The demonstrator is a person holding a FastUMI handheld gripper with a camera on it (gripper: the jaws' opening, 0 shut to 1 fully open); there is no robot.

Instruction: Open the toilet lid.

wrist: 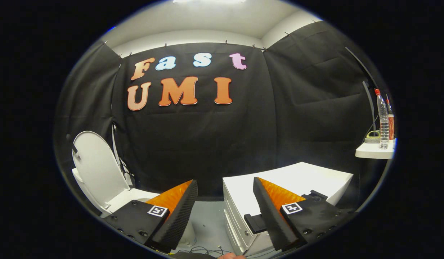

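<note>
Toilet lid (pixel 97 167): white, plain. Toilet (pixel 126 199): white. Gripper (pixel 225 196): fingers (pixel 180 212) with black dimpled pads, orange ribbed outer faces, black bodies each carrying a small white square tag with a black pattern. Cabinet (pixel 297 180): white, with a black handle (pixel 254 222). Shelf (pixel 375 151): white. Bottle (pixel 382 122): clear, with a red cap. Floor (pixel 209 223): pale grey, with thin black cables (pixel 203 249). Booth wall (pixel 207 144): black cloth.
</note>
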